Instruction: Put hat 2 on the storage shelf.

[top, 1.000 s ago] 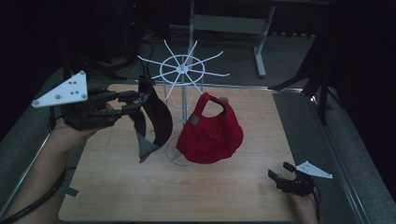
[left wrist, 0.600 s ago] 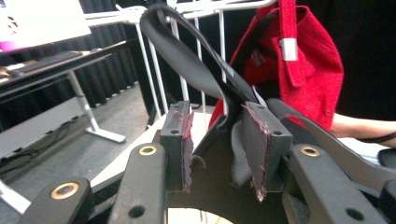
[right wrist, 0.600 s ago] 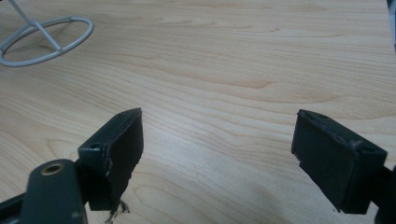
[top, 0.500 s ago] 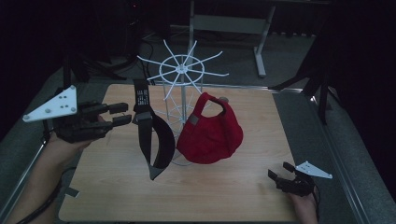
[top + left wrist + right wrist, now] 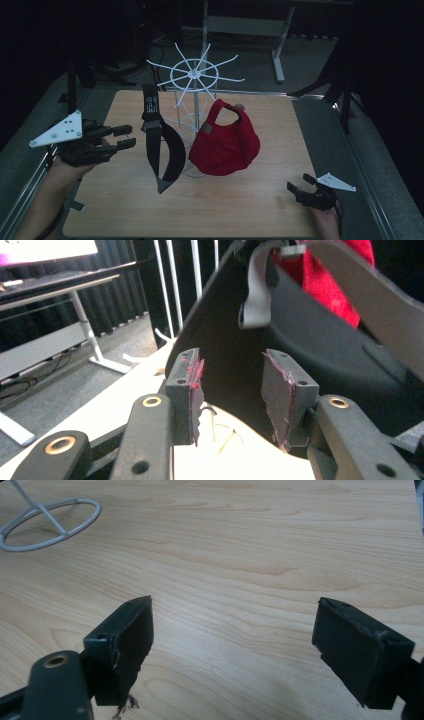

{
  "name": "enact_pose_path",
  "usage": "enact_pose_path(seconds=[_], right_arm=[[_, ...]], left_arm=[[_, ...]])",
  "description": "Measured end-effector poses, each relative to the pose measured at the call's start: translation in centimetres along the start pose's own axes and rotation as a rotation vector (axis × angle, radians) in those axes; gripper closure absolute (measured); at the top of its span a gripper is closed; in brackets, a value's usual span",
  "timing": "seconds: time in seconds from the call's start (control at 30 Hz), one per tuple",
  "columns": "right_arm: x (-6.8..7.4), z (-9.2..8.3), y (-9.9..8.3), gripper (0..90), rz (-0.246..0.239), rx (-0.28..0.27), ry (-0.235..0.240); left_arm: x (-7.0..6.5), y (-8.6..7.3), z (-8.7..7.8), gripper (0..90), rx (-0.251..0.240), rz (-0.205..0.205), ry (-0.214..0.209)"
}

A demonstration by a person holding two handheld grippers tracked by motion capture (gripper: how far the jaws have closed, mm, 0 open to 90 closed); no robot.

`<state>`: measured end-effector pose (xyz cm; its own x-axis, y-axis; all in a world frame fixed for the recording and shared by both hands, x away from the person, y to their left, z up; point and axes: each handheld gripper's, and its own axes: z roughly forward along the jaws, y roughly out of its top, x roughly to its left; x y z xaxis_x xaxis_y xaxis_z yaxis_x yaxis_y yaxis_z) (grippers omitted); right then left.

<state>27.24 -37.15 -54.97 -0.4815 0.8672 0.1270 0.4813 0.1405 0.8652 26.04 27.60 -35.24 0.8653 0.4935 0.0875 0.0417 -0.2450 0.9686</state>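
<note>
Behind black cap [image 5: 164, 150], rack [image 5: 194, 80] partly hidden

**Materials and surfaces on the table**

The table [image 5: 240, 210] is light wood with a visible grain and a matt finish. The rack [image 5: 194, 80] is thin white wire, smooth. The red cap [image 5: 225, 145] is soft matt cloth. The black cap [image 5: 167, 150] looks like matt fabric too. The pads [image 5: 192, 390] of the left gripper [image 5: 125, 137] are dark, matt and frayed at the edges.
</note>
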Motion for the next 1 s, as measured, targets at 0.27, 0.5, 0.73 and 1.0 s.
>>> enact_pose_path(seconds=[0.27,0.5,0.73,1.0], right_arm=[[0.0,0.0,0.0,16.1,0.000,0.001,-0.002],[0.0,0.1,0.0,16.0,-0.001,0.002,-0.003],[0.0,0.1,0.0,15.7,-0.002,0.002,-0.003],[0.0,0.1,0.0,15.6,-0.005,0.004,-0.005]], left_arm=[[0.2,-3.1,0.0,60.1,0.018,-0.043,0.019],[0.3,-5.4,0.1,60.1,0.024,-0.073,0.034],[-0.1,-8.6,0.7,58.6,0.056,-0.095,0.071],[-0.7,-12.2,1.6,57.4,0.078,-0.151,0.079]])
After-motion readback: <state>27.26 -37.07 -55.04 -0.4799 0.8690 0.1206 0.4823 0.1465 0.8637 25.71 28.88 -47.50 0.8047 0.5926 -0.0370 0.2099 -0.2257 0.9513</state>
